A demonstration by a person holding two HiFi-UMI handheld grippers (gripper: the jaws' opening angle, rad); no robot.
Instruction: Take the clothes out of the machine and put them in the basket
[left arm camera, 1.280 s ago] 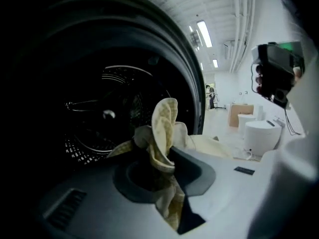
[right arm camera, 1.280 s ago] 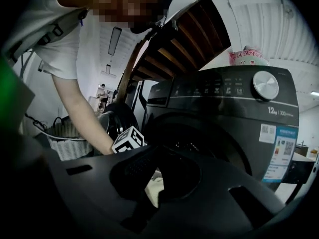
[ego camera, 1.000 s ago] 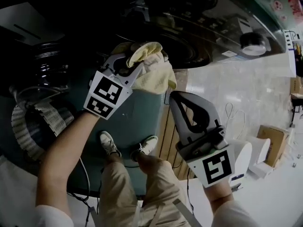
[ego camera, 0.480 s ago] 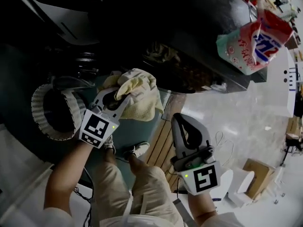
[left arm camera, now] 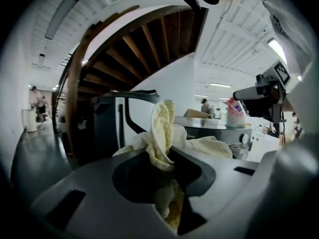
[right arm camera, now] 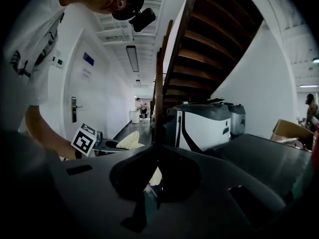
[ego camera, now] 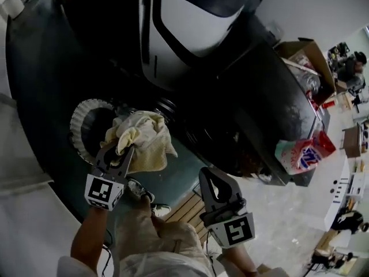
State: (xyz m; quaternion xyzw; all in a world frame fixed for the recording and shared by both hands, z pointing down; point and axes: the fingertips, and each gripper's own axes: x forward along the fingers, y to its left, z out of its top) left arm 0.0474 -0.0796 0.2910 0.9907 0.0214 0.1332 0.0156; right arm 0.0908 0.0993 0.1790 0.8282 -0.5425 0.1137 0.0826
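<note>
My left gripper (ego camera: pixel 120 150) is shut on a bunched yellow cloth (ego camera: pixel 145 138), which bulges out past its jaws. In the left gripper view the cloth (left arm camera: pixel 162 128) stands up between the jaws of the left gripper (left arm camera: pixel 169 158). A white slatted basket (ego camera: pixel 79 113) lies on the floor just left of and below the cloth. My right gripper (ego camera: pixel 206 178) hangs to the right, shut, with nothing in it. The dark machine top (ego camera: pixel 259 103) lies beyond it. From the right gripper view, the right gripper (right arm camera: pixel 153 151) has its jaws together, and the cloth (right arm camera: pixel 128 141) shows far off.
A white and black appliance (ego camera: pixel 184 27) stands behind the basket. A detergent bag (ego camera: pixel 301 154) sits at the machine's right end, with a cardboard box (ego camera: pixel 305 53) farther back. The person's legs and shoes (ego camera: pixel 144 190) are below, on wooden slats (ego camera: pixel 187 208).
The left gripper has carried the yellow cloth away from the machine's opening to beside the basket. The right gripper has come along, still shut and empty. The head view has swung round.
</note>
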